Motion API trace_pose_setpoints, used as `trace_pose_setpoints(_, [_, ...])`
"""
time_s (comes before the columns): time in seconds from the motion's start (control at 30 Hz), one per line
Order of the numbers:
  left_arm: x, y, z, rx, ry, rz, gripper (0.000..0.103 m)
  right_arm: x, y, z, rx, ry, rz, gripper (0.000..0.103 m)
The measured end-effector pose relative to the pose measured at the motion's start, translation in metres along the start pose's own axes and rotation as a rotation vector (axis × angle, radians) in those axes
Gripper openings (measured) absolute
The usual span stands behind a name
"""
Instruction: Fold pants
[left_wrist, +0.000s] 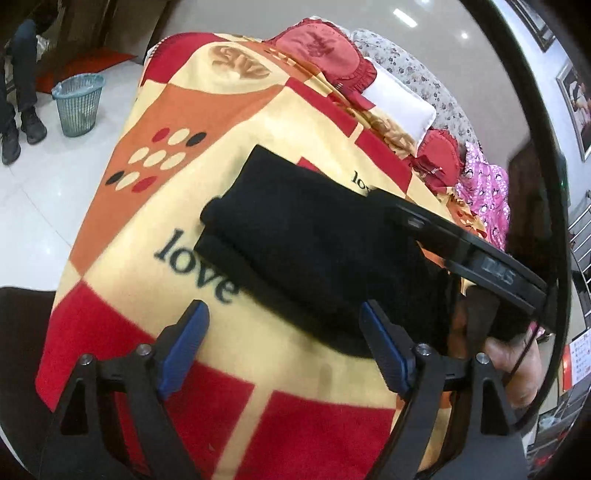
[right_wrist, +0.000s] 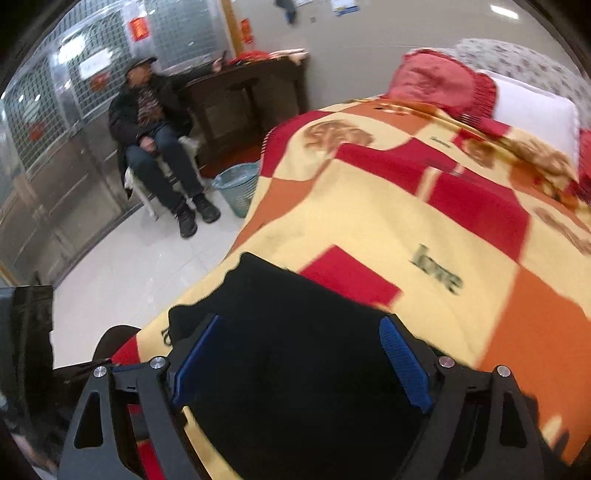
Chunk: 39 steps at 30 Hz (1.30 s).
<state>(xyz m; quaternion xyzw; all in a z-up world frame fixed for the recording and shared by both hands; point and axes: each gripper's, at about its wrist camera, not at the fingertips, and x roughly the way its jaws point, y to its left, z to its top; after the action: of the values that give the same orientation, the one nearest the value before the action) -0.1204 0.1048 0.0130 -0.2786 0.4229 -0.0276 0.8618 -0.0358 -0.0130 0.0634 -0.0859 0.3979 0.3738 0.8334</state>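
Black pants (left_wrist: 314, 240) lie folded into a compact stack on a red, orange and yellow blanket (left_wrist: 177, 122) that covers a bed. My left gripper (left_wrist: 284, 314) is open and hovers just short of the stack's near edge, with only blanket between its blue pads. At the right of that view a hand (left_wrist: 517, 365) holds a black tool body (left_wrist: 480, 254) over the pants. In the right wrist view my right gripper (right_wrist: 301, 325) is open above the pants (right_wrist: 295, 369), which spread below and between its fingers without being pressed. The near part of the stack is hidden by the gripper frame.
Red pillows (left_wrist: 321, 51), a white pillow (left_wrist: 399, 96) and a pink cloth (left_wrist: 484, 188) lie at the bed's head. A person (right_wrist: 155, 140) sits on a chair beside a teal wastebasket (right_wrist: 240, 188) on the tiled floor, left of the bed edge. A dark cabinet (right_wrist: 243, 96) stands behind.
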Motion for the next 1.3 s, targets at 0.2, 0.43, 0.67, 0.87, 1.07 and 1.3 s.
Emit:
trace_pose_setpoints(0.2, [0.007, -0.001, 0.012, -0.013, -0.015, -0.017, 0.087, 0.051, 0.011, 0.020, -0.041, 0.073, 0.015, 0.088])
trace_pose_setpoints(0.43, [0.013, -0.002, 0.015, -0.015, -0.044, -0.061, 0.059, 0.071, 0.005, 0.015, 0.018, 0.069, 0.092, 0.047])
trace_pose_setpoints(0.67, [-0.018, -0.042, 0.022, 0.131, -0.142, -0.127, 0.018, 0.014, -0.016, 0.015, 0.103, -0.053, 0.144, 0.023])
trace_pose_setpoints(0.87, [-0.033, -0.111, 0.012, 0.338, -0.157, -0.299, 0.015, -0.093, -0.054, -0.008, 0.194, -0.229, 0.047, 0.038])
trace_pose_setpoints(1.07, [0.003, -0.164, -0.025, 0.485, -0.032, -0.384, 0.015, -0.172, -0.123, -0.076, 0.499, -0.337, -0.039, 0.089])
trace_pose_setpoints(1.3, [0.013, -0.185, -0.046, 0.577, 0.015, -0.380, 0.015, -0.176, -0.146, -0.116, 0.700, -0.342, 0.143, 0.090])
